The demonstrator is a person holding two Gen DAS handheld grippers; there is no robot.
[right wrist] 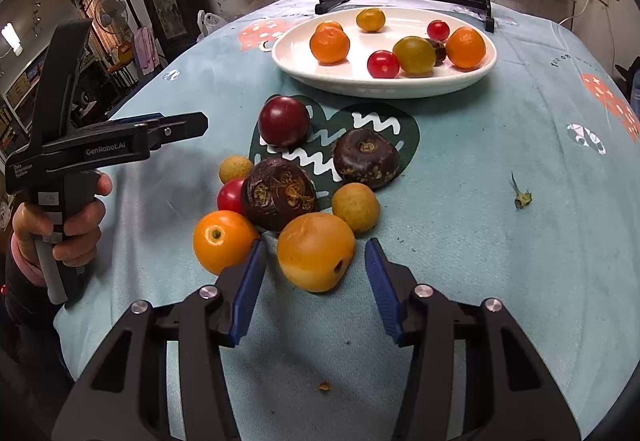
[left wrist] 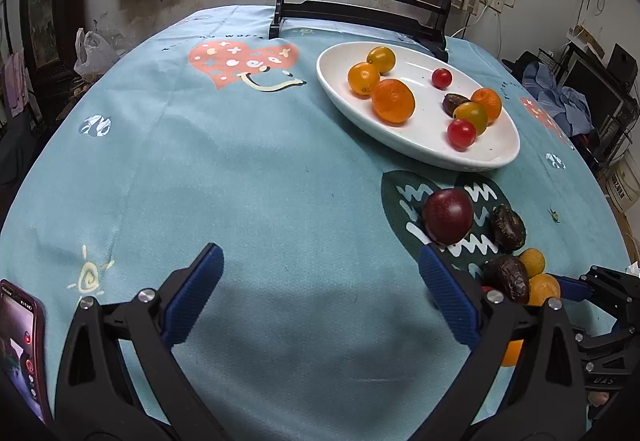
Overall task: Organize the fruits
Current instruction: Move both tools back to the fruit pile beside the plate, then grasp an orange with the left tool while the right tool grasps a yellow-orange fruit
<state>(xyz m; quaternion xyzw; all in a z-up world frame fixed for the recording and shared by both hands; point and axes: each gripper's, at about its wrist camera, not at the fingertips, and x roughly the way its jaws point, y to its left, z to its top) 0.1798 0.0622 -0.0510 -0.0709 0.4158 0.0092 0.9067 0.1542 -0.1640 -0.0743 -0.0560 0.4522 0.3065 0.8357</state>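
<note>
A white oval plate point(right wrist: 320, 75) at the table's far side holds several oranges and cherry tomatoes; it also shows in the left wrist view point(left wrist: 432, 153). A loose pile lies on the cloth before it: a dark red plum point(right wrist: 283, 120), two dark brown fruits point(right wrist: 366, 158) point(right wrist: 278, 193), small yellow ones point(right wrist: 355, 206), a red tomato point(right wrist: 231, 196), and two orange fruits point(right wrist: 222, 241) point(right wrist: 315, 256). My right gripper point(right wrist: 316, 257) is open, its jaws on either side of the nearer orange fruit. My left gripper point(left wrist: 320, 265) is open and empty, left of the pile, above bare cloth.
A blue patterned cloth point(left wrist: 240, 169) covers the round table. A black-framed screen stand point(left wrist: 360, 13) stands behind the plate. A phone point(left wrist: 20, 345) lies at the near left edge. A small green stem point(right wrist: 521, 197) lies right of the pile.
</note>
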